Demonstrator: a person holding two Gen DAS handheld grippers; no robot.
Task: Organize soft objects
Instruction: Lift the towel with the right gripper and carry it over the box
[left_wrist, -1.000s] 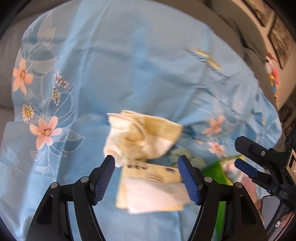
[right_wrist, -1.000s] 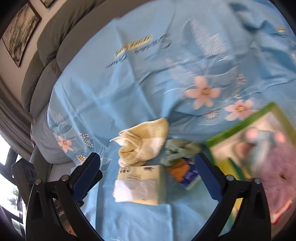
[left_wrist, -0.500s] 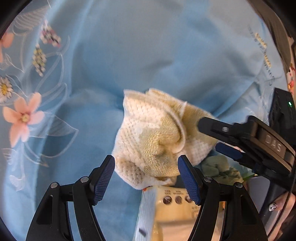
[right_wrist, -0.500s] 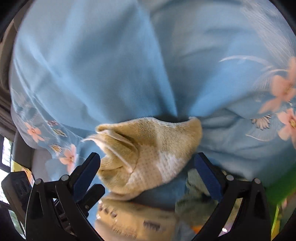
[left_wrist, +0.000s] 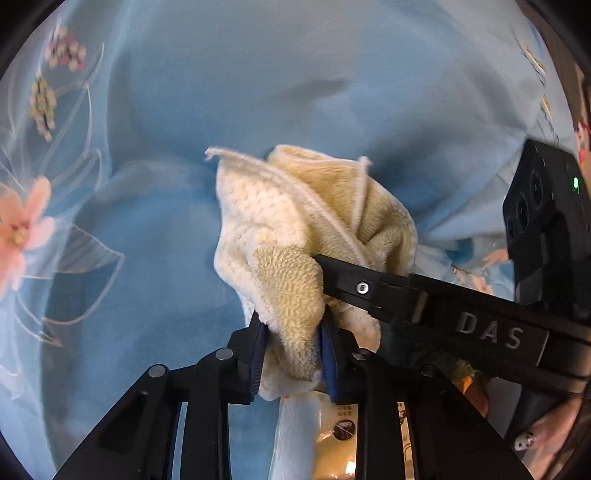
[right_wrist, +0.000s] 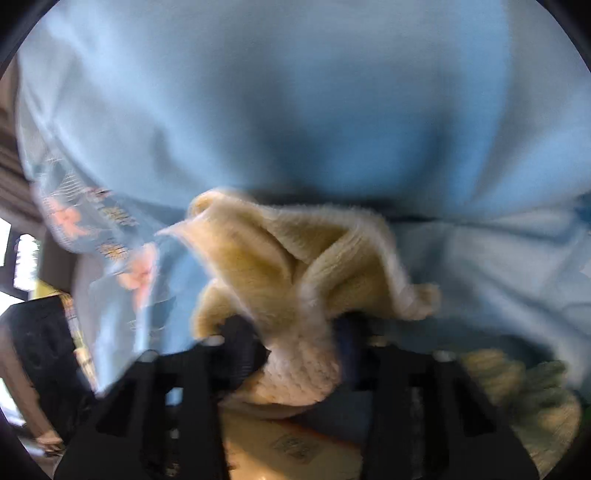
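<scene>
Left wrist: right gripper crosses yellow towel, blue sheet beneath.

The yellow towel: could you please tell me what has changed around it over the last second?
Both grippers came down onto the yellow towel. The left gripper shut on a fold; the right gripper is closing with towel between its jaws. The blue floral sheet stayed spread beneath.

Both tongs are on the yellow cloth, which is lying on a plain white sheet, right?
Not quite: the sheet is light blue with pink flowers, as the left wrist view shows. The left tongs pinch the yellow cloth; the right tongs are closing on it.
</scene>
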